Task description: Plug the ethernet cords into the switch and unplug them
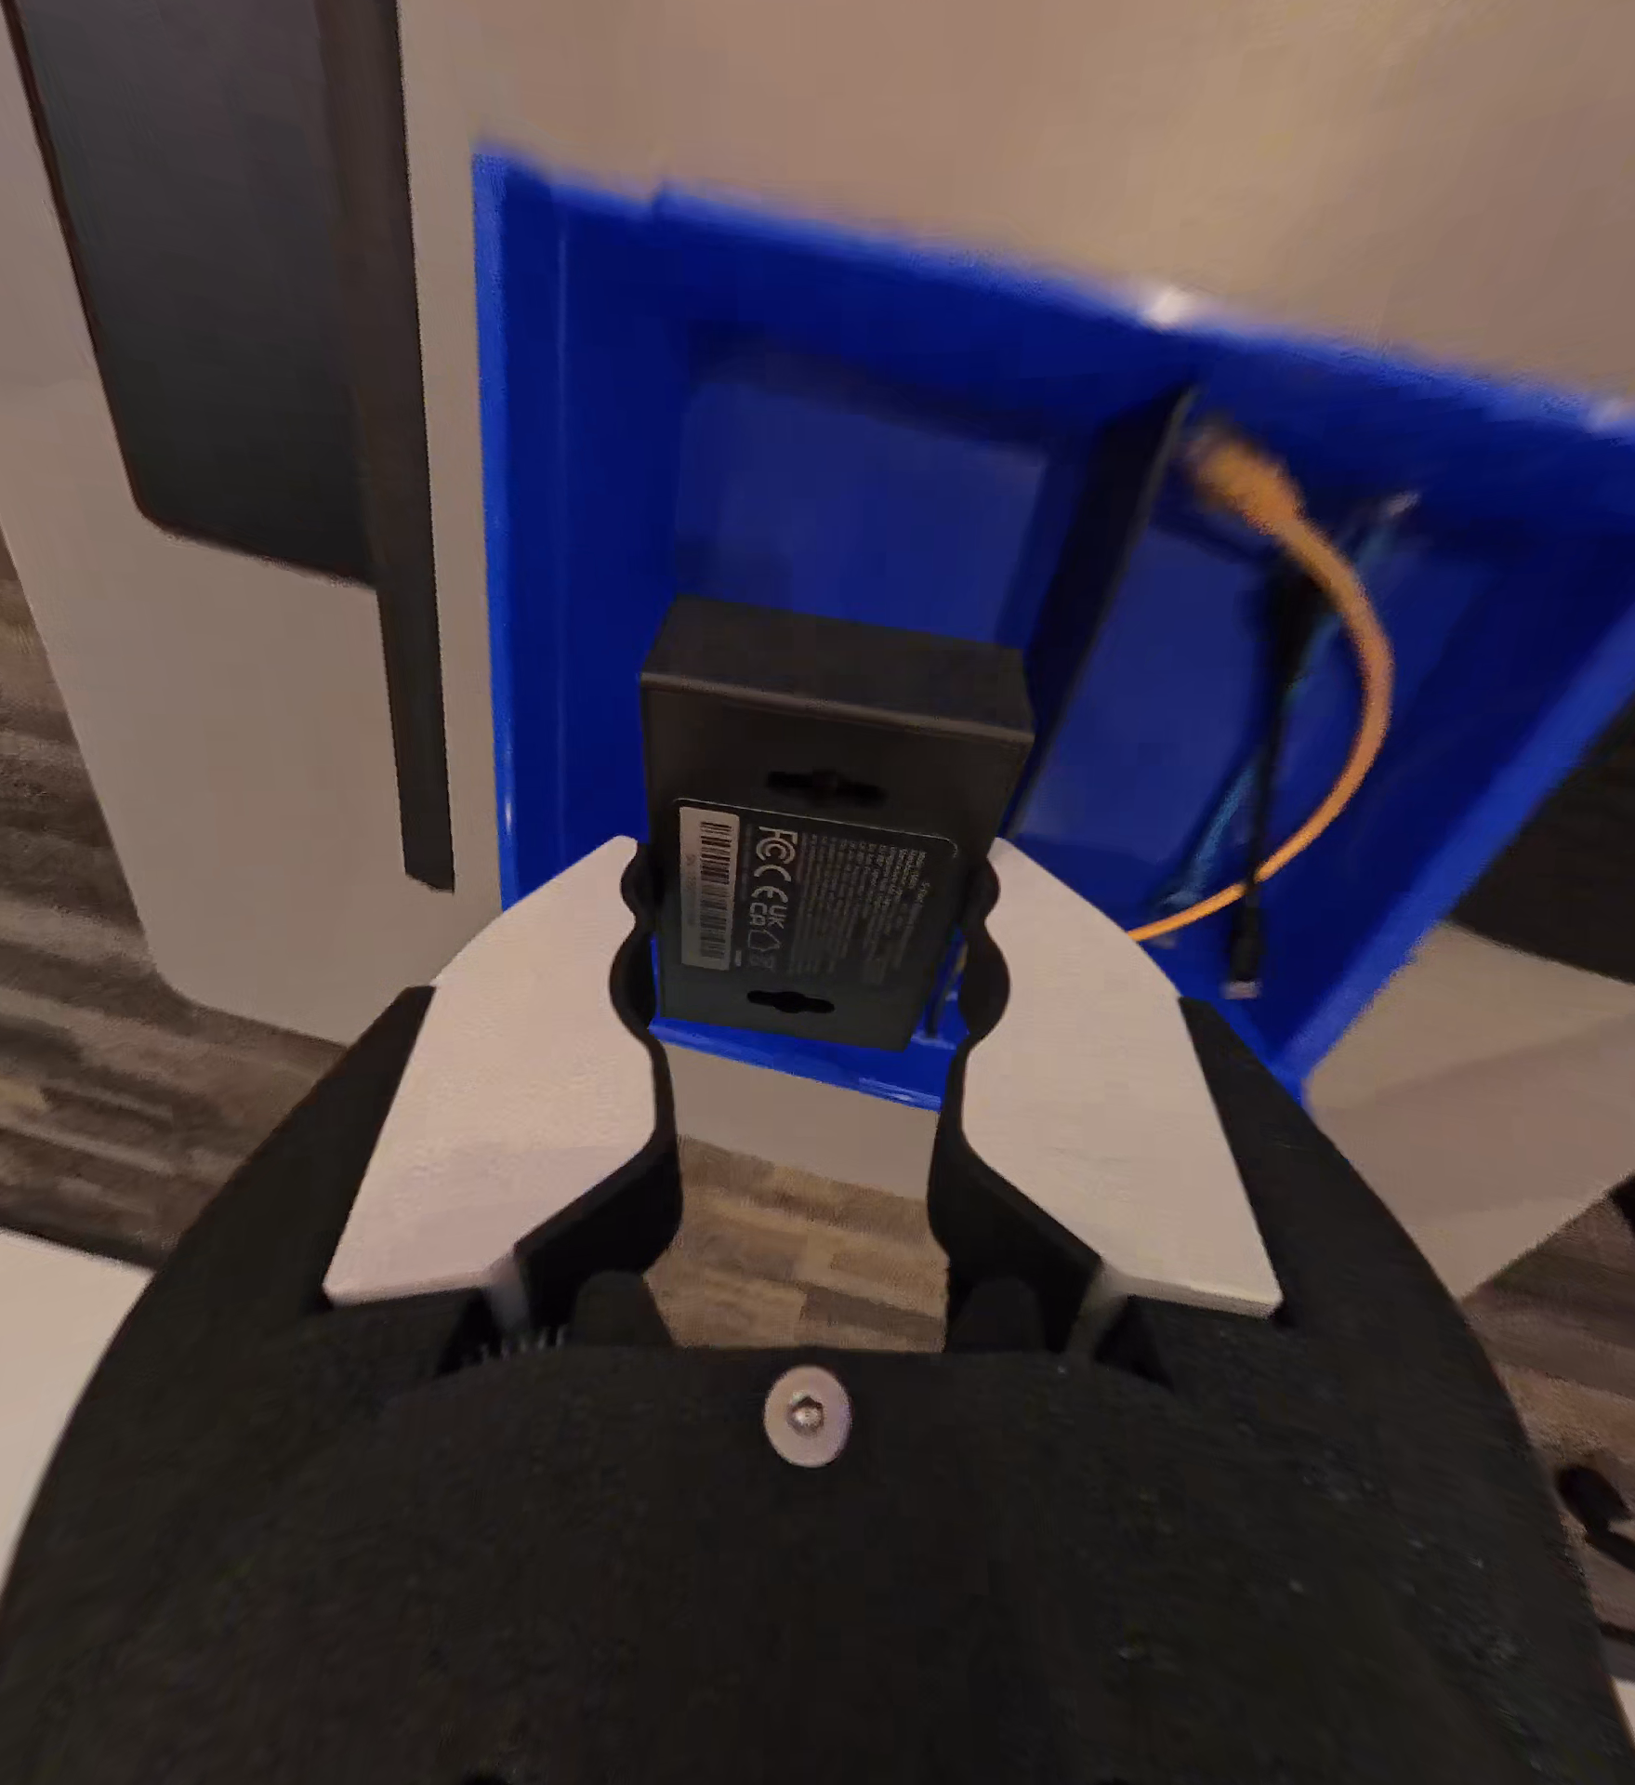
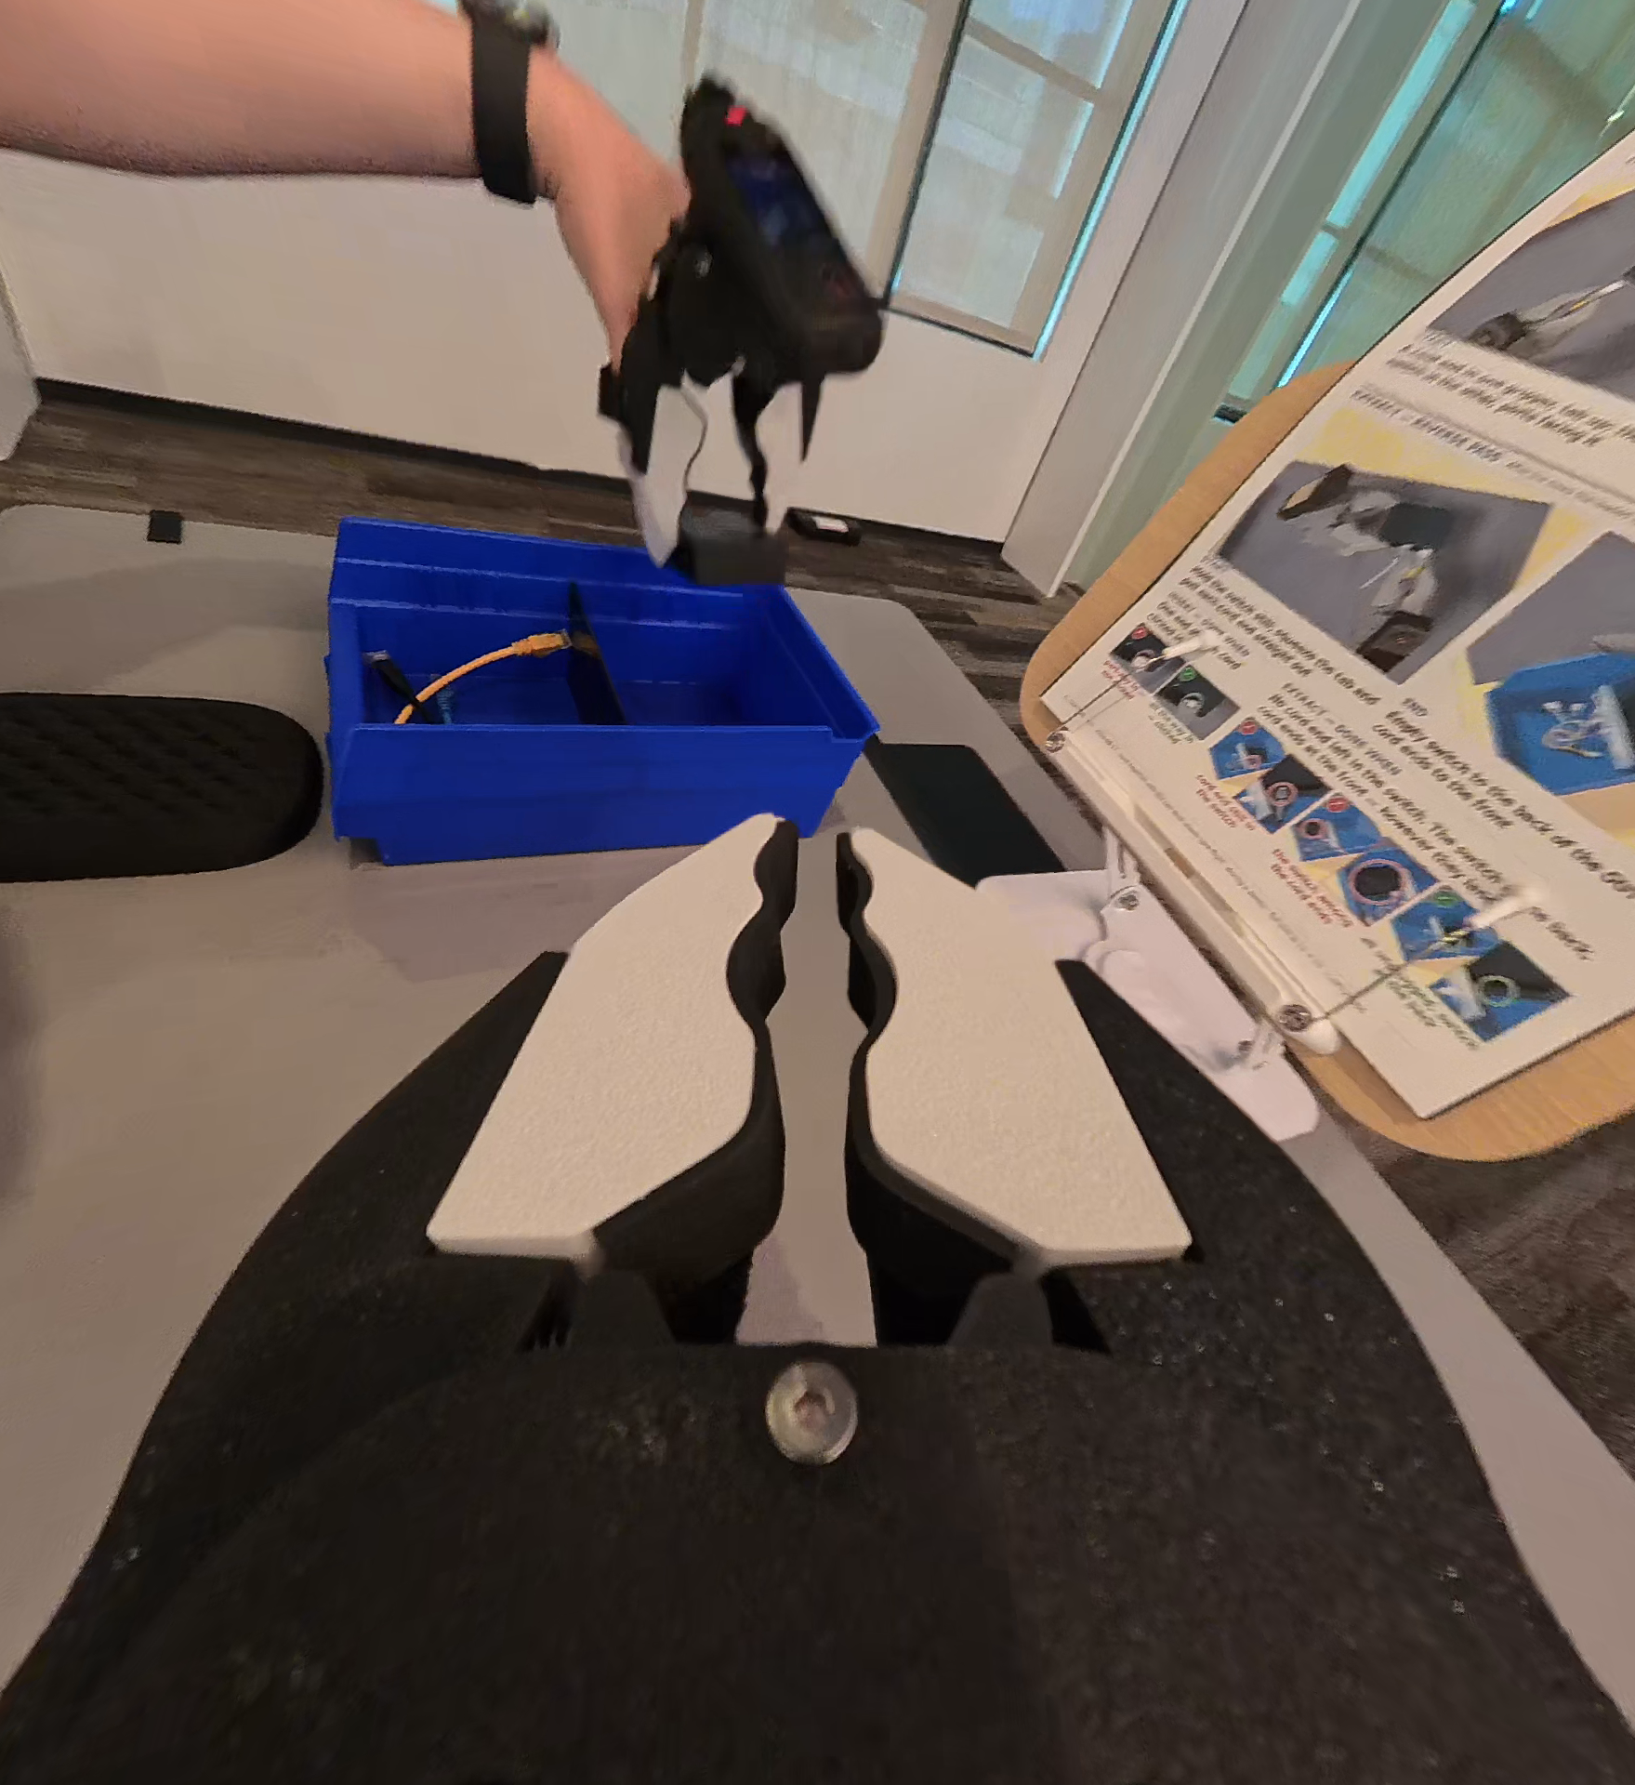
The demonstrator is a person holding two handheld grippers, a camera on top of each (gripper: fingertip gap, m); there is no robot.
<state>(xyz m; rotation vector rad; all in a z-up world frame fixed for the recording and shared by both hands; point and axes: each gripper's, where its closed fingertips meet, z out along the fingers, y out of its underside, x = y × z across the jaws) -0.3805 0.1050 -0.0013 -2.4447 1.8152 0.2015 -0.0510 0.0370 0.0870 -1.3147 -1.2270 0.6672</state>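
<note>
The left gripper point(image 1: 808, 927) grips the black network switch point(image 1: 828, 850) by its two long side faces, labelled underside toward the camera, at the centre of the left wrist view. In the right wrist view the same pair appears at upper centre, the switch point(image 2: 731, 555) held above the far right corner of the blue divided bin point(image 2: 591, 773), which stands on the grey table point(image 2: 166, 1014). The right gripper point(image 2: 818, 850), at lower centre of its own view, is empty, its jaws drawn to a narrow gap, short of the bin.

An orange ethernet cord point(image 1: 1344, 676) lies curved in the bin's right compartment in the left wrist view, beside a black cord point(image 1: 1262, 773) and a blue one point(image 1: 1209, 831); none is plugged in. A black divider point(image 1: 1122, 580) separates this compartment from the empty one.

Handling, as a judgement: the switch looks rigid, light and smooth-cased, so a grip across its flat sides should hold, leaving the port face clear. The cords look limp; each is best taken at the stiff boot just behind its plug, whose latch tab looks fragile.

An instruction board point(image 2: 1431, 676) leans at right.
</note>
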